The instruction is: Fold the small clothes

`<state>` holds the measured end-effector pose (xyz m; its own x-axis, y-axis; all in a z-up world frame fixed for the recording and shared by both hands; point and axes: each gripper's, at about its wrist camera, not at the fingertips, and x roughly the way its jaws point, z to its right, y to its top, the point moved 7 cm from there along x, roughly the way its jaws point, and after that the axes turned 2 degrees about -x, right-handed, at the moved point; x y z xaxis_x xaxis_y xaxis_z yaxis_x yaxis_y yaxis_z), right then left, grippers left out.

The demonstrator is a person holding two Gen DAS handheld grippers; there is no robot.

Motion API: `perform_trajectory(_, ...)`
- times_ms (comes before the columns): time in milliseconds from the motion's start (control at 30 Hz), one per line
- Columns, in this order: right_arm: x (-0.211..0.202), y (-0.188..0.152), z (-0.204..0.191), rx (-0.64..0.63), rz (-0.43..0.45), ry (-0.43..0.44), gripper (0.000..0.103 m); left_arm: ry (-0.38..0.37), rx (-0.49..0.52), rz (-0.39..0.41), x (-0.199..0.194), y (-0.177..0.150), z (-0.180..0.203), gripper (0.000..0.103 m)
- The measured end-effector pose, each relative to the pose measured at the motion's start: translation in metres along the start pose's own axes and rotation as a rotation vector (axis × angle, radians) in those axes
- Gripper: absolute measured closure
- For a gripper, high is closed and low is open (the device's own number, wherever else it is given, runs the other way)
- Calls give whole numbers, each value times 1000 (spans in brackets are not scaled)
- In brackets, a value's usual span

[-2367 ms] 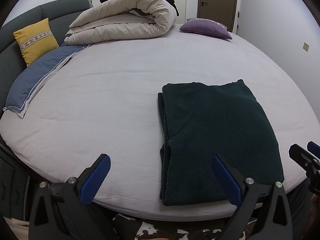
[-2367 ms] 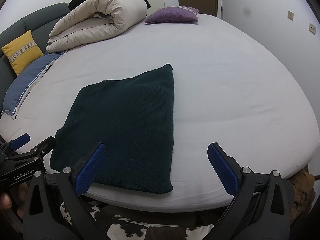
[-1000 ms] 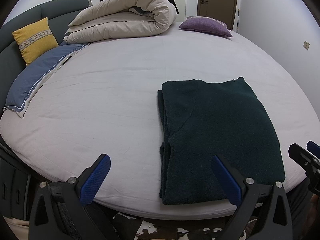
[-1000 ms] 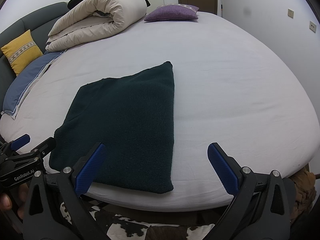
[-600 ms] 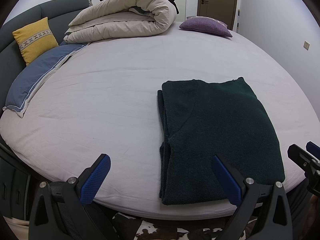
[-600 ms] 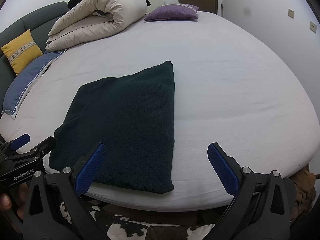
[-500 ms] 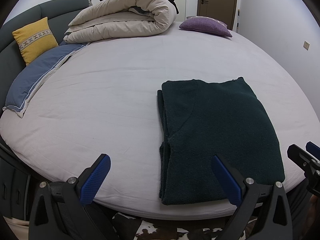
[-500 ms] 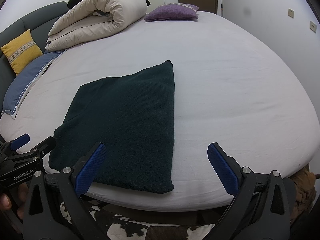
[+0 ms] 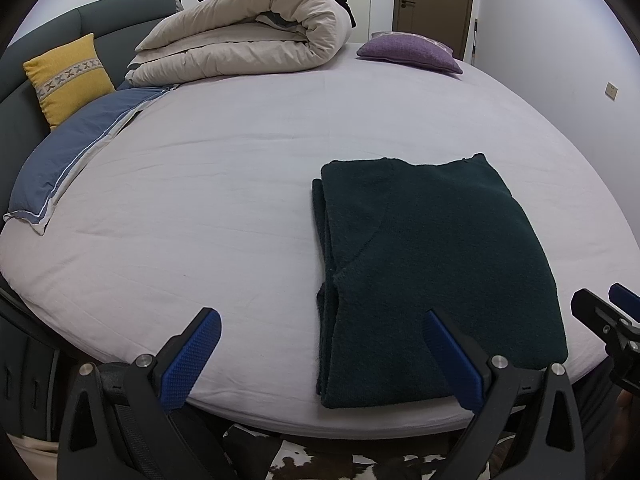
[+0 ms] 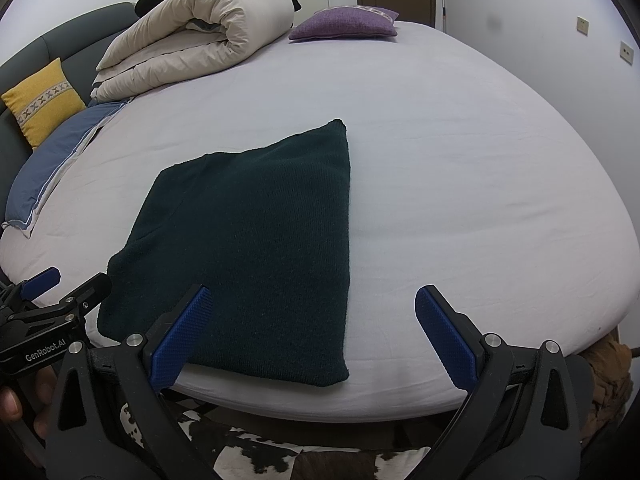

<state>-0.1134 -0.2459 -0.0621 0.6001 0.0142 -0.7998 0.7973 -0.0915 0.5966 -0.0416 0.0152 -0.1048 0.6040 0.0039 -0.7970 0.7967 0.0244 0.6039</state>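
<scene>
A dark green knitted sweater (image 9: 436, 256) lies folded into a flat rectangle near the front edge of the bed; the right wrist view shows the sweater (image 10: 256, 248) from its other side. My left gripper (image 9: 320, 360) hovers just off the bed's front edge, open, nothing between its blue pads. My right gripper (image 10: 316, 336) is open too, held at the bed edge by the sweater's near right corner. Neither touches the cloth. In the right wrist view the left gripper (image 10: 60, 292) shows at the left, a hand (image 10: 12, 404) holding it.
The bed (image 9: 224, 184) has a pale sheet. A rolled beige duvet (image 9: 256, 40) lies at the back, a purple cushion (image 9: 408, 52) beside it. A yellow cushion (image 9: 66, 76) and a blue pillow (image 9: 76, 148) sit at the left. A cowhide rug (image 10: 280, 456) lies below the bed edge.
Almost nothing has changed: both grippers stay open and nearly still, and the sweater lies as before.
</scene>
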Motion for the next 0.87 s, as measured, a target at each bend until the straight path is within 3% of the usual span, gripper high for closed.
perform_trajectory(867, 6, -1, 3, 1, -12, 7, 0, -8, 12, 0, 2, 3, -5, 0)
